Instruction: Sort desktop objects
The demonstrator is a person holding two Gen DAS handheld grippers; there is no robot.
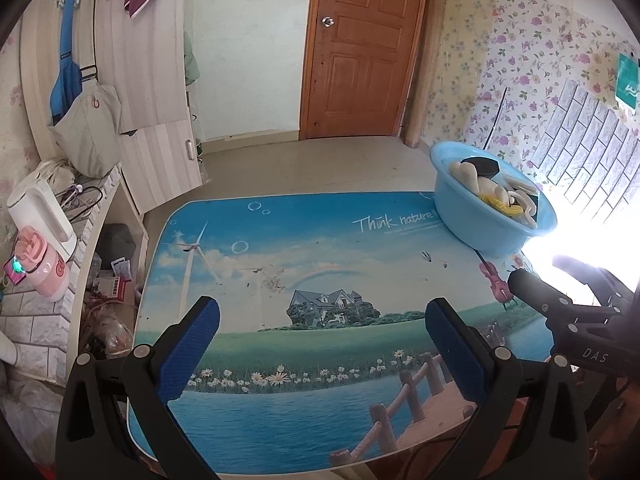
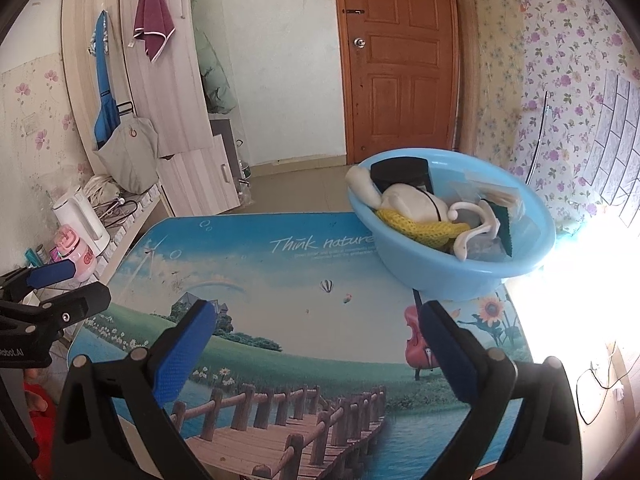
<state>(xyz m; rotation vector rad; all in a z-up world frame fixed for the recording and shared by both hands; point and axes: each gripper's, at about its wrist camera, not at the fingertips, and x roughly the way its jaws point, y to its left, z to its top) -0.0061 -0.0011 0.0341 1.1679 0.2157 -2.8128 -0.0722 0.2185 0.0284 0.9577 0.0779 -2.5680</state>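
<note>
Across the lower left to lower right of each wrist view, the left gripper (image 1: pixel 322 330) and right gripper (image 2: pixel 320 338) gape empty over the bare printed table (image 2: pixel 280 280), while the objects (image 2: pixel 432 208) fill the blue basin (image 2: pixel 460 276) at upper right, so sorting looks finished.

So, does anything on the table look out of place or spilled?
Nothing is spilled. The blue basin sits at the table's far right corner, heaped untidily with a yellow mesh cloth and white items, all inside. Dark specks mark the tabletop print.
</note>
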